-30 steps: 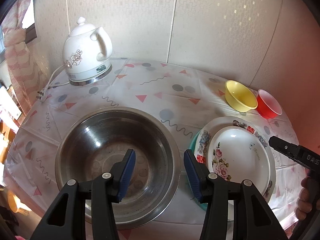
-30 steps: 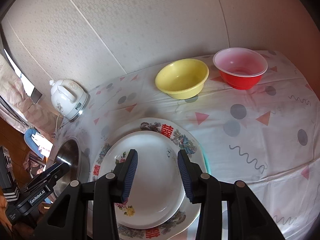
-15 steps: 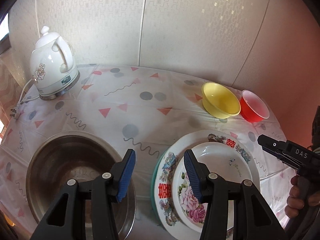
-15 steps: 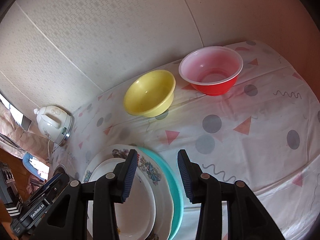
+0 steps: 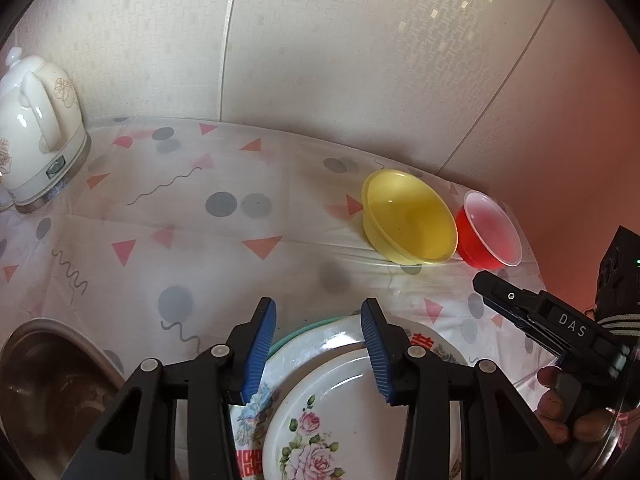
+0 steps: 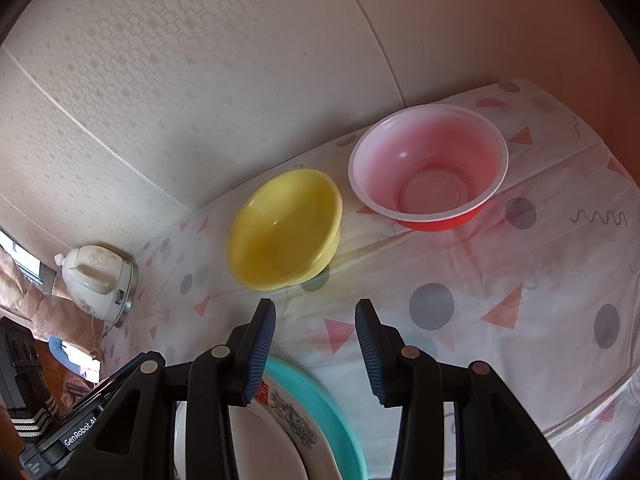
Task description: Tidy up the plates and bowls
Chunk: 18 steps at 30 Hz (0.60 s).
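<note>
Yellow bowl [image 6: 285, 229] and red bowl [image 6: 428, 168] upright ahead of right claw; stacked plates [image 6: 304, 412] below-left of it.

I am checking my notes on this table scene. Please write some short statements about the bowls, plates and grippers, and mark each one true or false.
1. The yellow bowl stands beside the red bowl near the wall. True.
2. The red bowl is stacked inside the yellow bowl. False: each stands on the tablecloth by itself.
3. The rose plate lies on top of a larger patterned plate, with a teal plate underneath. True.
4. The right gripper holds a plate. False: nothing is between its open jaws.
5. The left gripper is empty. True.
6. The white kettle stands inside the steel basin. False: it stands on the tablecloth near the wall.
</note>
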Each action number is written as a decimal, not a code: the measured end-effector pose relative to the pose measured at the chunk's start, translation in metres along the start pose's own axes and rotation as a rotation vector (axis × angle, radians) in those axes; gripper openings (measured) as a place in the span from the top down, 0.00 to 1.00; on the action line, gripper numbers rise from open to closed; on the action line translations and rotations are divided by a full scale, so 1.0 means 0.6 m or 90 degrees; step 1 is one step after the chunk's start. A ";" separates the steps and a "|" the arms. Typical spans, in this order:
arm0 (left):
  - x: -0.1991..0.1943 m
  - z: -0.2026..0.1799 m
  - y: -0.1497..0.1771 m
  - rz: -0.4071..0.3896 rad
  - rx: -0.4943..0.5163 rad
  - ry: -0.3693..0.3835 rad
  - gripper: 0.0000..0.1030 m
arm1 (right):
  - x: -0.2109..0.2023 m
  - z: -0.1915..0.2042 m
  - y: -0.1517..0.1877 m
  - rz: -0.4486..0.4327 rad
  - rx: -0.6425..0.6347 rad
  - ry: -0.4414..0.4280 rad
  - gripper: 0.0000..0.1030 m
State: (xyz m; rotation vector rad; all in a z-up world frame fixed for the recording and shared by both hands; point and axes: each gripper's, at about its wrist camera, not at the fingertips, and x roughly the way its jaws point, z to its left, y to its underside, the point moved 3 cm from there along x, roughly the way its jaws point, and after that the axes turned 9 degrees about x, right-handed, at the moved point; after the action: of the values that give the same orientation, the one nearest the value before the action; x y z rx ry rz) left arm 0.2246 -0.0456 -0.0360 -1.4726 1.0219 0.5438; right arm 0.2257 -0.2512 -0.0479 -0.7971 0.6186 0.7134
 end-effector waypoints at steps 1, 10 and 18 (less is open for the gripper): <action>0.005 -0.004 -0.007 -0.001 0.003 0.005 0.57 | 0.005 0.001 -0.004 0.001 0.002 -0.004 0.59; 0.065 -0.018 -0.054 0.028 -0.020 0.050 0.61 | 0.048 0.003 -0.038 0.016 0.022 -0.001 0.61; 0.112 -0.031 -0.088 0.032 -0.036 0.066 0.63 | 0.072 -0.005 -0.061 0.021 0.036 0.003 0.65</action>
State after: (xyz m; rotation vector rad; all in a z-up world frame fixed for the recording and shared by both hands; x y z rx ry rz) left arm 0.2980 -0.0869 -0.0587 -1.5413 1.1354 0.5403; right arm 0.2791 -0.2575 -0.0659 -0.7386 0.6548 0.7207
